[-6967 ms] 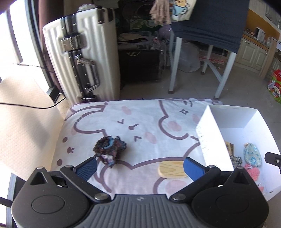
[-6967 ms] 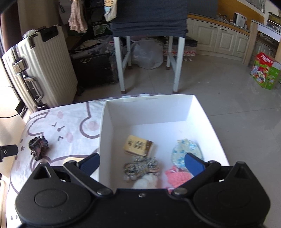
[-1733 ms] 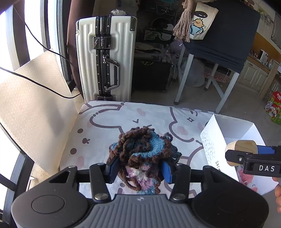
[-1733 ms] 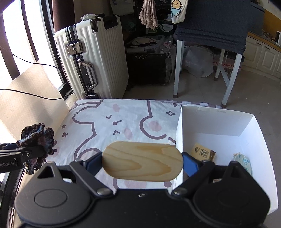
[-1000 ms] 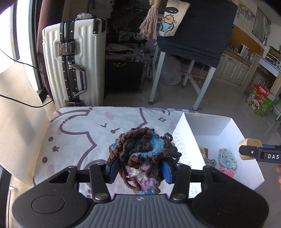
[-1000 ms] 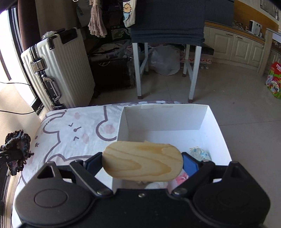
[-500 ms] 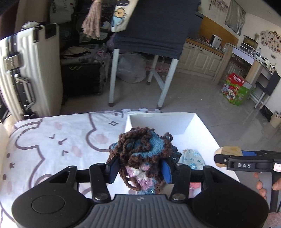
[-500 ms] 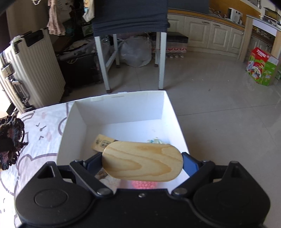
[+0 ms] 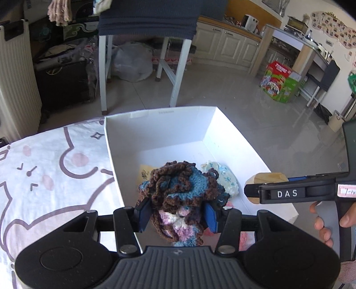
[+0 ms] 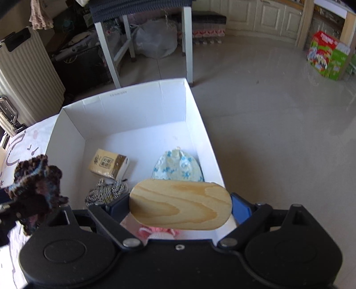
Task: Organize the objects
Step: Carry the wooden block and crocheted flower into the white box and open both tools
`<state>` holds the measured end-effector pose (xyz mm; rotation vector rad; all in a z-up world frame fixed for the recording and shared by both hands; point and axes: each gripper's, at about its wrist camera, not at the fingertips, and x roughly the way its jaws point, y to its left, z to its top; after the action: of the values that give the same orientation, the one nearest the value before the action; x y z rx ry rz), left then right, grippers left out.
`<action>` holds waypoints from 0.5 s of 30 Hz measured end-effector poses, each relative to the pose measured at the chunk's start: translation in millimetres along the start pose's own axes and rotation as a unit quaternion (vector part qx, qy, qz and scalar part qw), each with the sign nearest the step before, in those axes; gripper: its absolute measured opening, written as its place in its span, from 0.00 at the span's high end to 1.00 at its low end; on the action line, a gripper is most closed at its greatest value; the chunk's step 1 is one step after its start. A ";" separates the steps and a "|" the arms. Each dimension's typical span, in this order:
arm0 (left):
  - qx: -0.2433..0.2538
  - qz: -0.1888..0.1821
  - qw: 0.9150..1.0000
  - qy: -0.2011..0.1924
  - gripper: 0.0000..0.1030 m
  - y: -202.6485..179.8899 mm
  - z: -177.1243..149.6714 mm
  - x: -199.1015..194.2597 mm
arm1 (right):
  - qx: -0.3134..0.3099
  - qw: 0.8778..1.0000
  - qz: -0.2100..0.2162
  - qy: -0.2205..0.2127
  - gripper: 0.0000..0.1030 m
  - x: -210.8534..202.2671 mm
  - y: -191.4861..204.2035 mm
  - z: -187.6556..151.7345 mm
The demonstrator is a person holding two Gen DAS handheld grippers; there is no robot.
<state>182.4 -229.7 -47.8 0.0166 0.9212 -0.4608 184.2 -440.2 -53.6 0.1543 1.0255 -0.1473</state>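
My left gripper is shut on a brown-and-blue crocheted pouch and holds it above the near-left part of the white box. My right gripper is shut on an oval wooden block and holds it above the box's near edge. The pouch also shows at the left of the right wrist view. The wooden block's end shows at the right of the left wrist view. The box holds a tissue pack, a light blue floral pouch, a striped cord bundle and pink knitted pieces.
The box stands on a cloth with a cartoon print. Beyond it are a white suitcase, a white-legged table draped in dark cloth, black bags, a colourful carton on the tiled floor and kitchen cabinets.
Both grippers have swung right from over the cloth to over the box, each still holding its object. The box's contents have come closer below them.
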 end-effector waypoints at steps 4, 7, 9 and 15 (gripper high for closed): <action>0.007 0.000 1.000 0.013 0.51 -7.1 -4.4 11.3 | 0.064 0.998 -0.023 0.016 0.09 6.0 -7.1 -1.9; 0.016 0.004 1.000 0.020 0.51 -9.9 -6.8 15.7 | 0.106 0.994 -0.031 0.013 0.09 4.1 -7.5 -1.2; 0.021 0.008 1.000 0.022 0.51 -10.3 -5.9 18.0 | 0.147 0.989 -0.028 0.013 0.09 3.1 -9.1 -1.2; 0.023 0.019 0.999 0.016 0.51 -9.9 4.2 20.7 | 0.272 0.962 -0.013 0.027 0.09 2.9 -16.3 -7.8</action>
<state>192.4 -247.3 -59.4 0.0829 0.9394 -0.4466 175.9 -454.8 -61.1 0.6474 1.0222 -0.4514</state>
